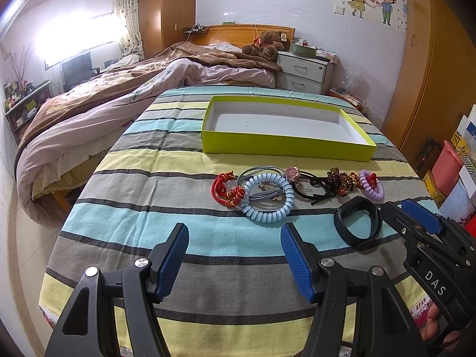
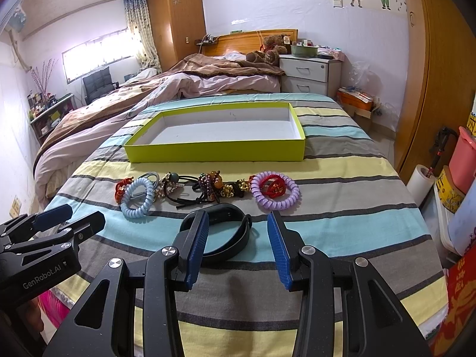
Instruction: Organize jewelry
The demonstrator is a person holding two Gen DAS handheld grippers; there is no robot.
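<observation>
**Soft, light pieces, and an empty box waiting**

We have a striped cloth (image 1: 184,208) spread over the table, and on it, at the far side, the green box (image 2: 214,150), open-topped and with nothing inside. We judge it light cardboard, stiff enough to take pieces dropped in from above.

Nearest us lies the black band (image 2: 229,238), a rubbery loop lying on its side. We expect it to be light, springy and a little grippy; pinching one wall of the loop, not its whole width, should hold it best. Our right gripper (image 2: 235,244) hangs just over it with jaws wide apart and nothing held; its left finger overlaps the band's edge in the right wrist view, but we cannot tell whether it touches.

Behind the band, between it and the box, runs a row of small pieces: the blue coil (image 1: 269,197), the purple coil (image 2: 275,190), a red cord (image 1: 226,189), brown beads (image 1: 339,180) and black ties (image 2: 190,197). The coils look stretchy and easy to nip across the ring. The beads may slip and trail, so we would take them at a cluster.

Our left gripper (image 1: 235,255) is also spread wide and empty, near the blue coil.
</observation>
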